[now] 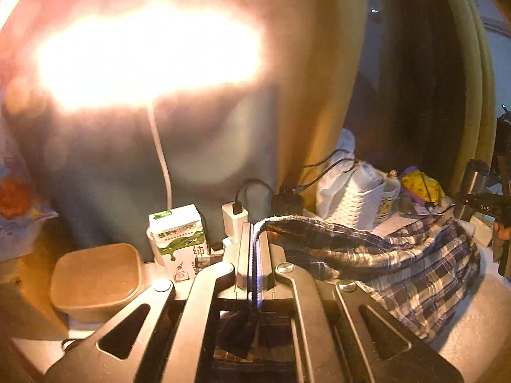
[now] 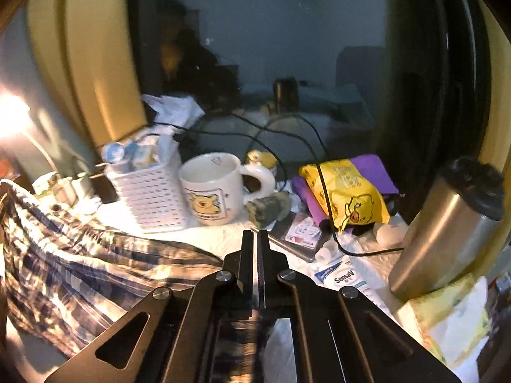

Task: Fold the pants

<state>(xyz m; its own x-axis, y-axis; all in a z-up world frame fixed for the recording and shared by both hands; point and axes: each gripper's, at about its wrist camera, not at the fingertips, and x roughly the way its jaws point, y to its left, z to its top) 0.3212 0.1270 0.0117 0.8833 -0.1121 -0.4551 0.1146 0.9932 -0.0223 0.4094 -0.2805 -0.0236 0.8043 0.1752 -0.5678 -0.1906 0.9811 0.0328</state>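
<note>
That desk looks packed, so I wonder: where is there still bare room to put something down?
Little: a bare white strip of tabletop beside the plaid pants, nearest the camera. The back is crowded: white bear-print mug, white perforated basket, yellow snack bag, steel tumbler, cables.

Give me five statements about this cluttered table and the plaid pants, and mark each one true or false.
1. The left tongs are shut on the plaid pants. True.
2. The mug lies on its side. False: it stands upright.
3. The milk carton stands beside a brown tub. True.
4. The steel tumbler has no lid. False: a dark lid is on it.
5. The white basket is left of the mug. True.
</note>
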